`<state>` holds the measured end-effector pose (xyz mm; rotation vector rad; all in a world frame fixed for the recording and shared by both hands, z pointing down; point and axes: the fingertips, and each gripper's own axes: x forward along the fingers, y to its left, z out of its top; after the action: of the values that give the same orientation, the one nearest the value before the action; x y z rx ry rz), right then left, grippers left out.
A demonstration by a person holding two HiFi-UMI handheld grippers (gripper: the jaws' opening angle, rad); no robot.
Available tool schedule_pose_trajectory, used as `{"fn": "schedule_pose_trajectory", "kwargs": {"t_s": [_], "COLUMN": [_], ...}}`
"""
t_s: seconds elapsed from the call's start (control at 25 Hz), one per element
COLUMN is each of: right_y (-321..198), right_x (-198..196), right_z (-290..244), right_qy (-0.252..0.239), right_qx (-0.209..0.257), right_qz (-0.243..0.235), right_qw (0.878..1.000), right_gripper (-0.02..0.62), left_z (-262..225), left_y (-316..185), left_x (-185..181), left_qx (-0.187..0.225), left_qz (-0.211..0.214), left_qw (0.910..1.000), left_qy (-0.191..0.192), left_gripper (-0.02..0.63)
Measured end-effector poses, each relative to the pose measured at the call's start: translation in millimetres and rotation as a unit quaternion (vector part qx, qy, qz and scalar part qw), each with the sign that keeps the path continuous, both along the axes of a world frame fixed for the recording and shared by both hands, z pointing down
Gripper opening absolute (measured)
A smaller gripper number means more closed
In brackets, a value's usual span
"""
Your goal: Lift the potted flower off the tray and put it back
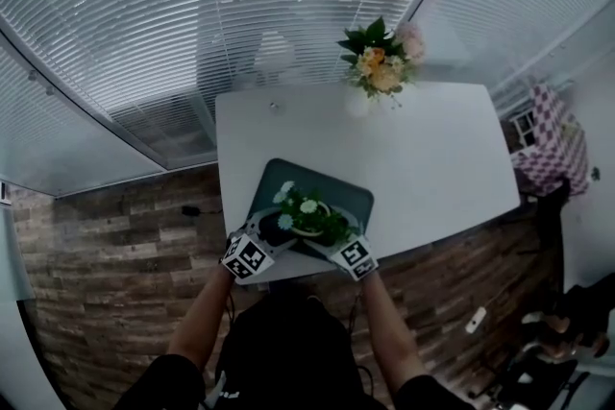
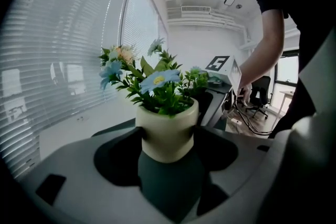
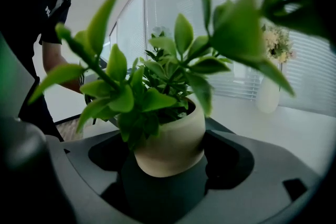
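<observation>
The potted flower (image 1: 309, 216), a cream pot with green leaves and pale blue blooms, is over the near part of the dark green tray (image 1: 348, 192) on the white table. My left gripper (image 1: 274, 231) and right gripper (image 1: 332, 242) close on it from opposite sides. In the left gripper view the pot (image 2: 168, 132) sits between the dark jaws, both pressed to its sides. The right gripper view shows the same pot (image 3: 172, 145) clamped, with leaves filling the foreground. Dark tray surface (image 2: 169, 183) lies under the pot; I cannot tell whether its base touches it.
A white vase with a peach and pink bouquet (image 1: 381, 62) stands at the table's far edge, also seen as a vase (image 3: 269, 93) in the right gripper view. Window blinds run behind the table. The table's near edge is just below the tray.
</observation>
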<state>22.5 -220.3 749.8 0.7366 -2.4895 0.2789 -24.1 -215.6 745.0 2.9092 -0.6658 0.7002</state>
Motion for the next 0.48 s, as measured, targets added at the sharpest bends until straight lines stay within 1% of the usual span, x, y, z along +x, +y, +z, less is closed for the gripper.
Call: {"fn": "schedule_pose_trajectory", "kwargs": {"t_s": [0.2, 0.48], "right_y": [4.7, 16.3], "right_x": [4.2, 6.8], "right_z": [-27.2, -64.4], "right_qy": [-0.015, -0.029], "right_qx": [0.022, 0.056], "right_qz": [0.004, 0.011], "right_qw": [1.0, 0.998], "right_gripper": [0.405, 0.405], "left_z": [-30.4, -66.9], "left_y": [3.7, 16.6], "left_x": [4.2, 7.1], "left_qx": [0.016, 0.038], "left_qz": [0.004, 0.009], "left_qw": [0.9998, 0.9992], "left_qy": [0.009, 0.008], "left_gripper": [0.291, 0.291]}}
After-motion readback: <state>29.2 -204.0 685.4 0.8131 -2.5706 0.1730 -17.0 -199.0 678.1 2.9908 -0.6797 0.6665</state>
